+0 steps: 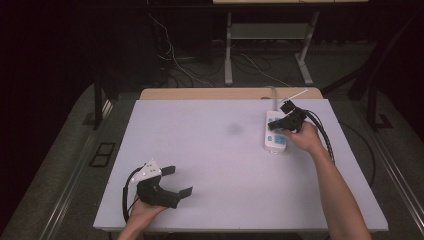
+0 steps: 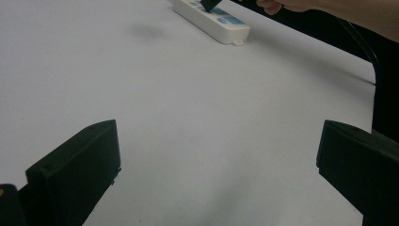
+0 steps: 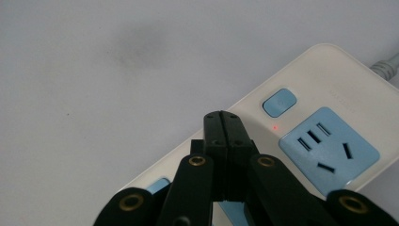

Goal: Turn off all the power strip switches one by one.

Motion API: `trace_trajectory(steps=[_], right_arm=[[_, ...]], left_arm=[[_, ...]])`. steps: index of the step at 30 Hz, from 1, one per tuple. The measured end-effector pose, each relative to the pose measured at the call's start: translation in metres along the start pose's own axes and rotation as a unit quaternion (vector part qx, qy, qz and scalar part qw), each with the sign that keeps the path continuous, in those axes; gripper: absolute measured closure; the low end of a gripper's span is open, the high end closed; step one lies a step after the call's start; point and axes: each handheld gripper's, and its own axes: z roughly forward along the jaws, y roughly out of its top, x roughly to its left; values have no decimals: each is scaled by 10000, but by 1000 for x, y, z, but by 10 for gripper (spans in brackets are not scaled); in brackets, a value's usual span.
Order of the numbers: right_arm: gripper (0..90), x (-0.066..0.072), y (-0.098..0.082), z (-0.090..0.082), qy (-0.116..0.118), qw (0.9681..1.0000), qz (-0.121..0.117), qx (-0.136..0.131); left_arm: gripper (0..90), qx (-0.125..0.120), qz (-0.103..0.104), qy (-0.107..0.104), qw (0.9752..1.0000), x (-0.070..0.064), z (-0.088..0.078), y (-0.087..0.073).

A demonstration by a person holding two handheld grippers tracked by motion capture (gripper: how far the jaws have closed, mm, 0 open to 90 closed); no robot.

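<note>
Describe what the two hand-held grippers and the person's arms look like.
Both are black. The left hand-held gripper has blocky jaws, a grey three-cornered plate on top and a black cable looping behind it. The right hand-held gripper shows brass-coloured rivets on its linkage and trails black cables along the forearm. The forearms are bare, with no sleeves in view.

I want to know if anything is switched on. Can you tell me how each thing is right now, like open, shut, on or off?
White plastic power strip with blue sockets: lying flat on the table, small red light glowing, visible sockets empty.
Blue rounded switch button: untouched, just beyond the closed jaw tips.
Left black hand-held gripper: open, holding nothing, resting low at the table's near edge.
Right black hand-held gripper: shut, empty, over the strip.
</note>
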Motion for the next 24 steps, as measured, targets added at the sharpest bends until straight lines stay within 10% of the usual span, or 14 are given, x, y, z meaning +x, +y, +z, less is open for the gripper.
trace_trajectory(steps=[5, 24], right_arm=[[900, 1, 0, 0, -281, 9996, -50, -31], [900, 8, -3, 4, -88, 9999, -28, -84]], left_arm=[[0, 5, 11, -11, 10000, -1, 0, 0], [0, -19, 10, 8, 10000, 0, -1, 0]])
